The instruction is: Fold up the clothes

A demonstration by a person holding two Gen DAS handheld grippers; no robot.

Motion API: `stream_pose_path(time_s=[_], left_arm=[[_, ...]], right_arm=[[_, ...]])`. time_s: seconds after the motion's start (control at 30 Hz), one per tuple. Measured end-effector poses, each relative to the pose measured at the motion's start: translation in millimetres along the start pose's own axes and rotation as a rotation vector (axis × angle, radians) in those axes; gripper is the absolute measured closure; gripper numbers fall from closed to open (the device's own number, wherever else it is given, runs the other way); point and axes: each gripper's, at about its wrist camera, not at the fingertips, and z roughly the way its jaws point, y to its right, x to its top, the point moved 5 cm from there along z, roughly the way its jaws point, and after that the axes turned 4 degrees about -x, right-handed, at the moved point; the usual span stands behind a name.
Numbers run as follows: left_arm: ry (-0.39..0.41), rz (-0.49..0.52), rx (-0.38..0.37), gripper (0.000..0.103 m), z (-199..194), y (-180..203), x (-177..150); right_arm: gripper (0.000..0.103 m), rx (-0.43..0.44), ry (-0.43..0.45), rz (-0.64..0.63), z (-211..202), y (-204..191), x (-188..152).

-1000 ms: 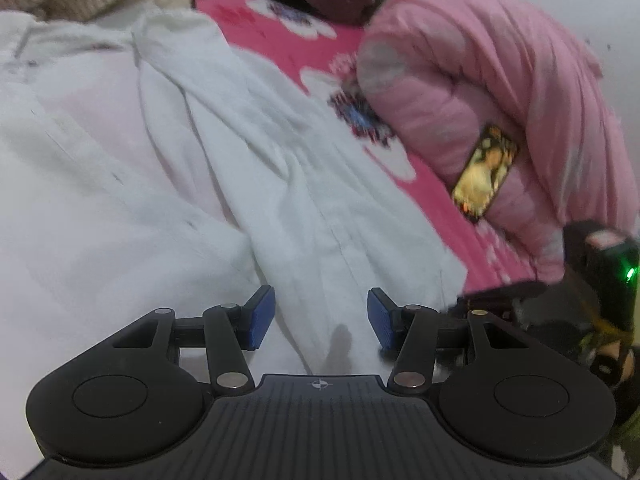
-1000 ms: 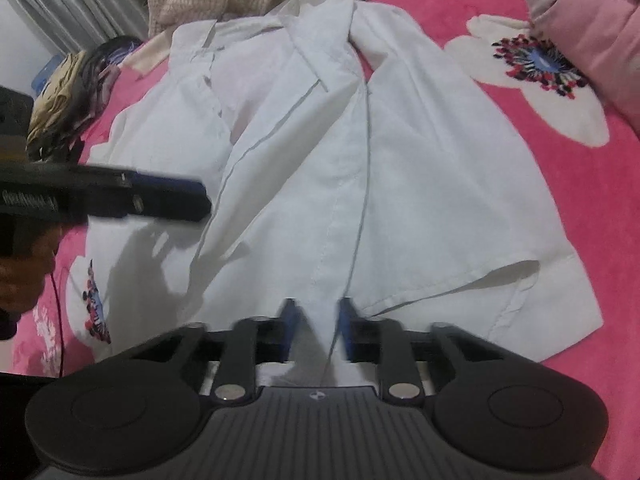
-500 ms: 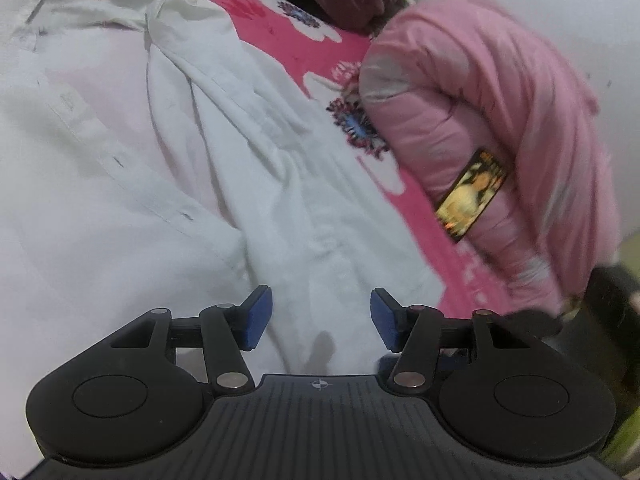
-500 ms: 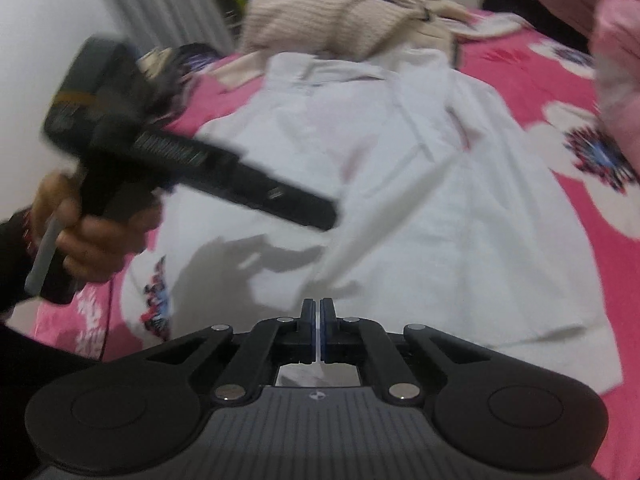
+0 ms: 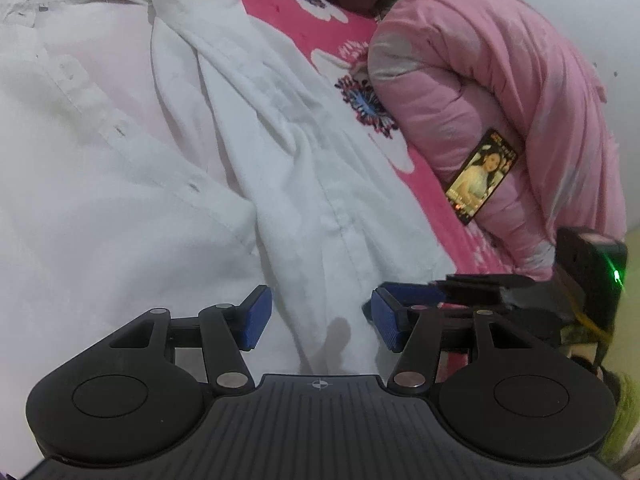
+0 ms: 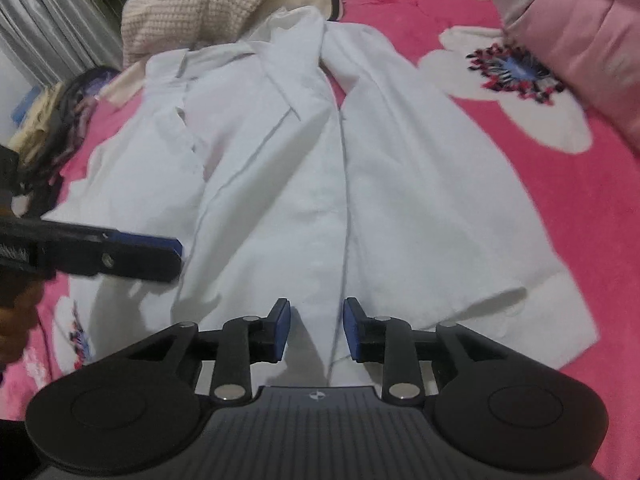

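A bed covered with a bright pink blanket [image 6: 580, 208] printed with big white flowers fills both views, and a white shirt [image 6: 320, 200] lies spread flat on it, front side up, with the collar at the far end.

In the right wrist view, the right gripper [image 6: 314, 328] hangs low over the near hem of the shirt. Its blue fingers [image 6: 279, 330] stand moderately apart and hold nothing; the button seam of the shirt runs into the gap between them, and the cloth lies below and just ahead of the tips. To the left, the left gripper [image 6: 120, 254] reaches in sideways over the left edge of the shirt, held by a hand [image 6: 16, 320] at the frame border.

In the left wrist view, the left gripper [image 5: 320, 322] has its fingers wide apart, with nothing between them. A wrinkled fold of the shirt [image 5: 200, 160] lies under the gap and goes on ahead. The right gripper [image 5: 452, 292] comes in from the right side, its tip close beside the left gripper's right finger.

Farther away, a rolled pink quilt [image 5: 500, 100] with a picture label [image 5: 480, 178] lies to the right of the shirt. Beyond the collar lies a beige knitted garment [image 6: 200, 12], and a grey curtain [image 6: 44, 20] hangs at the far left.
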Motion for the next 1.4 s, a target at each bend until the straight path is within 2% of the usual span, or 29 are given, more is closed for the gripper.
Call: stream_pose_path(time_s=[0.07,0.1,0.23,0.4,0.53,0.63,0.73,0.83,0.9,0.97,1.0,1.07,1.1,1.17,1.27,1.4], left_arm=[[-0.015,0.006,0.019,0.047,5.1,-1.8,-4.1],[-0.024,0.008,0.028,0.048,8.1,-3.0,-6.2],[-0.012,0.002,0.026,0.048,4.1,-4.1,-3.7],[0.054,-0.014,-0.083,0.043,-16.9,0.3,12.7],[0.015,-0.051,-0.109,0.042,-6.5,-0.5,23.0],[-0.022,-0.051,-0.08,0.043,4.5,-2.1,29.1],[-0.053,-0.026,-0.012,0.048,9.2,-5.7,33.8],[-0.056,-0.015,0.038,0.059,8.6,-11.7,35.3],[-0.042,-0.035,0.043,0.082,4.8,-16.5,35.3],[-0.017,-0.09,0.028,0.095,-3.7,-24.8,32.4],[-0.003,-0.118,0.02,0.097,-8.3,-29.2,30.8],[0.025,-0.176,0.004,0.098,-17.4,-37.9,27.6],[0.041,-0.211,-0.01,0.098,-22.8,-43.4,24.8],[0.075,-0.28,-0.035,0.098,-34.2,-55.5,17.4],[0.124,-0.322,-0.027,0.098,-51.3,-72.0,6.9],[0.13,-0.336,-0.012,0.093,-59.7,-77.4,-3.3]], right_arm=[[0.083,-0.009,-0.005,0.028,3.8,7.9,-0.2],[0.097,-0.014,-0.008,0.043,5.7,11.9,-0.3],[0.098,-0.005,0.026,-0.014,-1.7,-1.8,3.4],[0.098,0.014,0.082,-0.123,-15.8,-29.1,9.1],[0.098,-0.013,0.101,-0.262,-13.7,-57.0,7.7],[0.098,-0.029,0.108,-0.372,-8.3,-77.8,4.6],[0.098,-0.044,0.121,-0.484,-2.8,-99.0,0.5],[0.098,-0.077,0.163,-0.616,1.5,-121.0,-3.1],[0.098,-0.08,0.188,-0.682,1.1,-133.4,-6.2],[0.098,-0.051,0.213,-0.706,-4.7,-142.2,-10.7],[0.094,-0.033,0.221,-0.712,-7.9,-145.8,-12.9],[0.09,0.038,0.193,-0.653,-17.3,-145.4,-17.7],[0.083,0.075,0.177,-0.619,-21.8,-144.5,-20.2],[0.076,0.167,0.101,-0.465,-26.4,-128.3,-27.6],[0.076,0.284,-0.02,-0.195,-30.8,-96.9,-38.8],[0.074,0.261,-0.066,0.207,-33.9,-25.1,-45.9]])
